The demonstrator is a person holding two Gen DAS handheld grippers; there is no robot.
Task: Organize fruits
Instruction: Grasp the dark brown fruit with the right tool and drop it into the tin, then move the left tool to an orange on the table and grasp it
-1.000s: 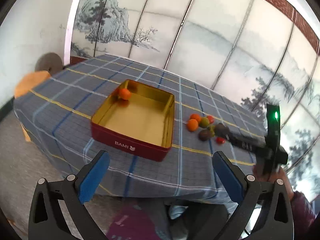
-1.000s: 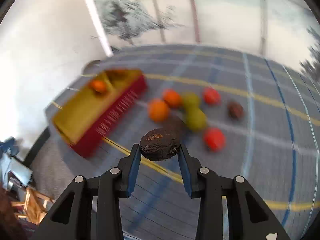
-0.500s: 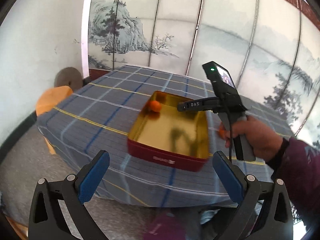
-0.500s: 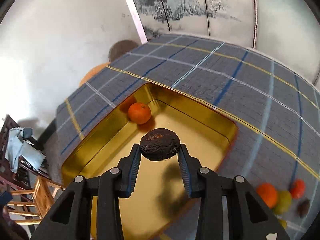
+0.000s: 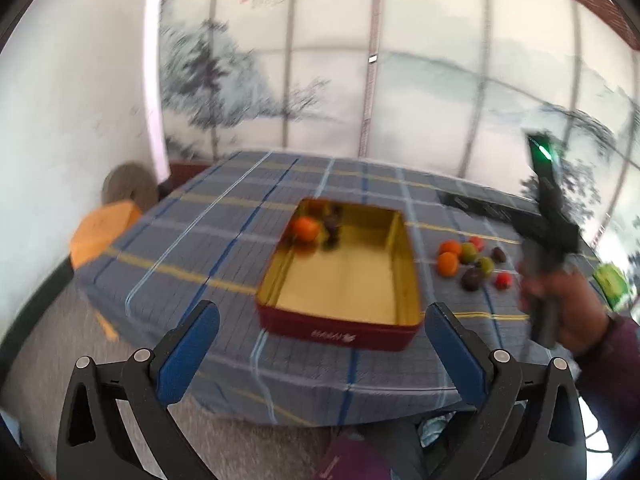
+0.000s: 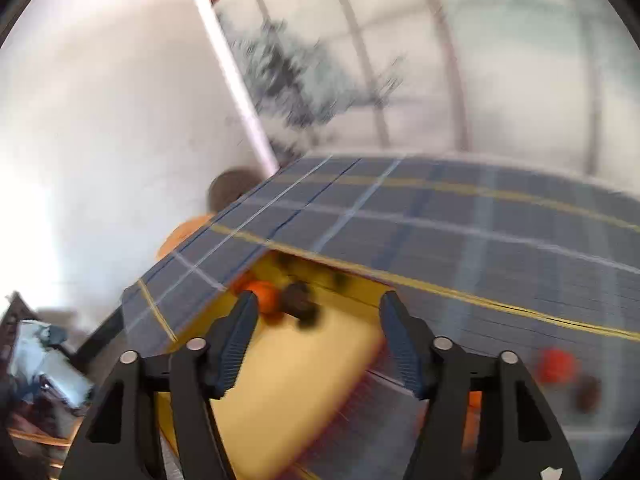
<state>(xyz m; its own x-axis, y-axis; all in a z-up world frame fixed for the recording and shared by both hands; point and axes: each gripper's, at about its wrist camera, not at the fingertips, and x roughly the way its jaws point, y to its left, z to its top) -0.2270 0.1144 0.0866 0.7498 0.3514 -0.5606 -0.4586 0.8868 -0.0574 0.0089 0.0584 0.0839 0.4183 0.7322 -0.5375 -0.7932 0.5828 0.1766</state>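
Fruit-sorting, mid-run: my right gripper [image 6: 316,340] hangs over the near half of the gold-lined tin [image 5: 404,264] w/ fingers spread wide and nothing between them. A dark fruit [image 6: 298,303] sits in the tin's far corner, touching the orange [image 6: 265,298] already there; the left-wrist view shows the same pair, orange [image 5: 305,229] and dark fruit [image 5: 332,227], against the back wall. My left gripper [image 5: 320,344] idles off the table edge, jaws wide apart, empty.

Rest of the fruit is loose on the plaid cloth [image 5: 224,240] just right of the tin: two oranges [image 5: 448,258], greens [image 5: 477,259], reds, two more dark ones [image 5: 472,279]. Roughly seven to go by my count; blur makes that approx.

Step in hand, as I read it: swing the right gripper to the cluster for the next pick. To do it well I'd lift clear of the tin's right wall first, take an outer fruit e.g. the near dark one, and close across its middle so neighbours don't roll.
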